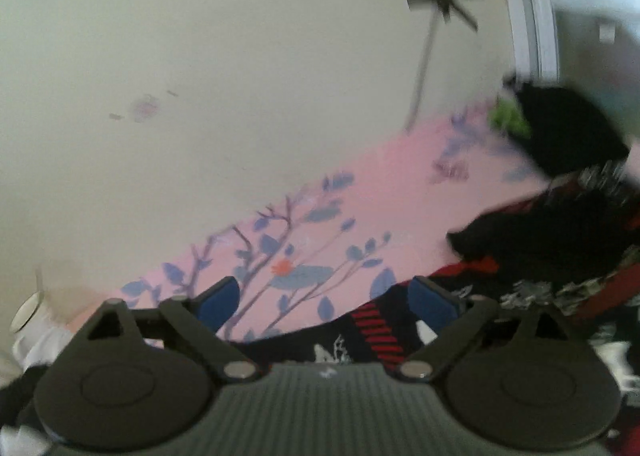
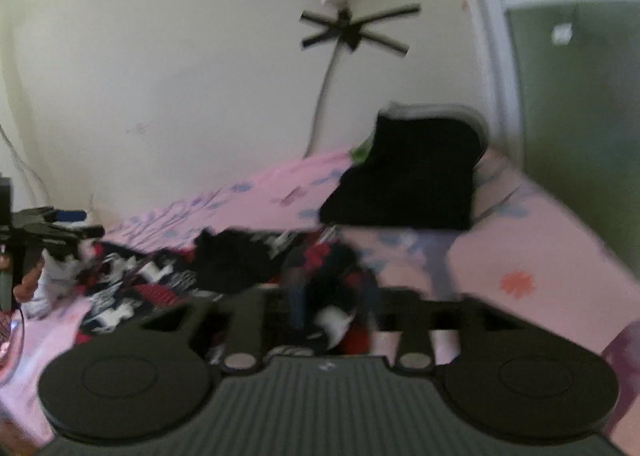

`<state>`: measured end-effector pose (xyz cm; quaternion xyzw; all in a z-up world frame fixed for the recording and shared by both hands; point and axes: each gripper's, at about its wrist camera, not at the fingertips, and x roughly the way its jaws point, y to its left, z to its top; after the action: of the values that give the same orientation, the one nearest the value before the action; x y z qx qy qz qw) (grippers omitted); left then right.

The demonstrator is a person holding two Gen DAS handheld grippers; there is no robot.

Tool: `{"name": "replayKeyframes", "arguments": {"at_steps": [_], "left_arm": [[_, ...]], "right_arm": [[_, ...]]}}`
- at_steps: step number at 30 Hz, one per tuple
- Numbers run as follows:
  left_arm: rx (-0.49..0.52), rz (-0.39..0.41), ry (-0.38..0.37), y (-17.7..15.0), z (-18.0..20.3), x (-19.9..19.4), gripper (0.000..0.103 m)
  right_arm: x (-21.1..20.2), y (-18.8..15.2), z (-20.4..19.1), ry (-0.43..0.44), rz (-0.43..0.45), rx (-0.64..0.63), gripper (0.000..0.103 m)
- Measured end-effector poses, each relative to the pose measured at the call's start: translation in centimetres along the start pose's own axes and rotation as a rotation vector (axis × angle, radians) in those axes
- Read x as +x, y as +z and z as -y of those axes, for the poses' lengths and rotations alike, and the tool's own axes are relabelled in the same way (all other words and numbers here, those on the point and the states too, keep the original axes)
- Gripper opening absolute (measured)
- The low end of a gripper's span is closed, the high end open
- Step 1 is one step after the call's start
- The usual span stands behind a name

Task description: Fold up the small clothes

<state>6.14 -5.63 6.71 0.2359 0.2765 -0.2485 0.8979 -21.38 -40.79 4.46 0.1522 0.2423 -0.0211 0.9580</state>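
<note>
Lying crumpled on pink floral bedsheet (image 2: 520, 240): patterned garment (image 2: 168, 280), black/red/white print, unfolded. Spread roughly left-to-right across right wrist view, directly ahead of and under right gripper (image 2: 332, 312); seen low and right of left gripper (image 1: 326, 298) in left wrist view, print edge (image 1: 376, 332) reaching between its fingers. Left gripper spread wide, blue pads (image 1: 218, 298) clear, gripping nothing. Right gripper fingers motion-blurred, narrow gap, cloth between or just behind them; grasp state impossible to tell. Judged nearer: right gripper, so likely first pinch there. Stacked farther back near wall: black folded pile (image 2: 408, 172), green bit beside it. Garment outline, sleeves and hem unreadable; right part cut off in left view.
</note>
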Motion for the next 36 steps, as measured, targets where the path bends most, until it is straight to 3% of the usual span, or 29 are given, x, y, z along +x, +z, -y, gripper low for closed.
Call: {"name": "replayKeyframes", "arguments": {"at_steps": [2,4,5,6,7,8,9,11,13,14,15,17,18,22,23,24,28,30,32,34,36], "left_arm": [[0.068,-0.077,0.027,-0.3,1.1,3.3,0.097],[0.109,-0.159,0.012,-1.4,1.6,5.7,0.093],[0.097,-0.143,0.005,-2.0,1.7,5.9,0.091],[0.078,-0.129,-0.023,-2.3,1.7,5.7,0.074],[0.052,-0.127,-0.068,-2.4,1.5,5.4,0.046],[0.032,-0.133,-0.112,-2.5,1.6,5.0,0.03],[0.031,-0.139,-0.141,-2.6,2.1,4.6,0.006],[0.089,-0.135,-0.072,-2.9,3.9,3.9,0.005],[0.115,-0.102,-0.058,-3.5,4.8,2.3,0.005],[0.093,-0.079,-0.065,-3.6,4.7,1.2,0.005],[0.056,-0.044,-0.068,-3.3,4.2,0.0,0.005],[-0.027,0.042,-0.063,-3.2,3.0,-3.0,0.004],[-0.074,0.088,-0.056,-3.2,2.2,-4.9,0.004],[-0.22,0.277,-0.01,-3.3,-0.2,-12.5,0.002],[-0.244,0.348,0.028,-3.4,-0.5,-15.1,0.002],[-0.273,0.417,0.048,-3.5,-1.1,-17.6,0.002],[-0.322,0.658,0.118,-3.6,-2.2,-27.0,0.002],[-0.29,0.693,0.141,-3.4,-1.8,-29.4,0.005],[-0.275,0.666,0.161,-2.8,-1.6,-29.6,0.005],[-0.238,0.595,0.129,-2.2,-1.2,-27.3,0.007],[-0.19,0.502,0.099,-1.3,-0.2,-23.6,0.007]], "right_arm": [[-0.7,0.7,-0.4,-0.043,0.063,-0.061,0.071],[-0.5,1.5,-1.1,-0.041,0.066,-0.112,0.071],[-0.4,1.8,-1.1,-0.037,0.063,-0.131,0.071],[-0.2,2.0,-1.3,-0.031,0.056,-0.153,0.07],[0.0,2.3,-1.6,-0.021,0.047,-0.18,0.07],[0.3,2.4,-1.7,-0.008,0.036,-0.202,0.07],[0.6,2.4,-1.8,0.007,0.022,-0.222,0.07],[1.9,2.4,-2.2,0.037,-0.026,-0.259,0.071],[3.6,2.0,-2.2,0.071,-0.107,-0.289,0.064],[4.3,1.6,-2.3,0.082,-0.143,-0.307,0.038],[4.8,1.0,-2.5,0.09,-0.185,-0.34,0.001],[4.8,0.4,-3.3,0.081,-0.197,-0.385,0.001],[4.1,0.5,-3.8,0.07,-0.158,-0.402,0.001],[-0.1,3.0,-5.1,0.083,0.049,-0.389,0.0],[-2.5,4.6,-6.3,0.101,0.167,-0.406,0.0],[-2.5,4.6,-6.3,0.101,0.167,-0.406,0.0],[-7.5,7.5,-9.3,0.156,0.388,-0.445,0.0],[-9.3,8.4,-10.7,0.18,0.474,-0.472,0.0],[-11.0,8.8,-11.8,0.192,0.548,-0.514,0.0],[-12.1,8.5,-12.1,0.188,0.57,-0.541,0.0],[-12.3,7.7,-11.6,0.152,0.53,-0.547,0.0]]}}
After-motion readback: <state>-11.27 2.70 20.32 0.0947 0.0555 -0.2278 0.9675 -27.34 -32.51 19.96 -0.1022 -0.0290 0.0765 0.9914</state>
